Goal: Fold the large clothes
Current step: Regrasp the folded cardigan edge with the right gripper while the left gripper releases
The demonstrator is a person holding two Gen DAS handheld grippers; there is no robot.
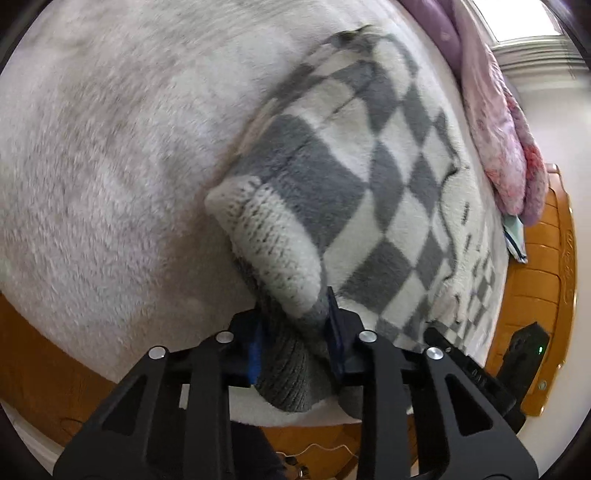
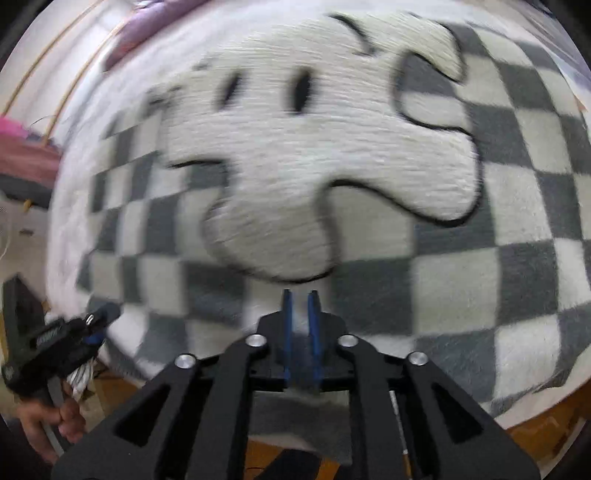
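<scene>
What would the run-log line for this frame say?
stage: fold underway | left gripper: shut on knit cuff | right gripper: shut on checkered sweater hem | surface: fleece bed cover

Nothing readable here tbh. The black gripper body (image 1: 476, 369) has some faint lettering on it, but it's way too blurry to make out.

Soft daylight from a window (image 1: 524, 22); motion blur, fisheye-warped edges.
</scene>
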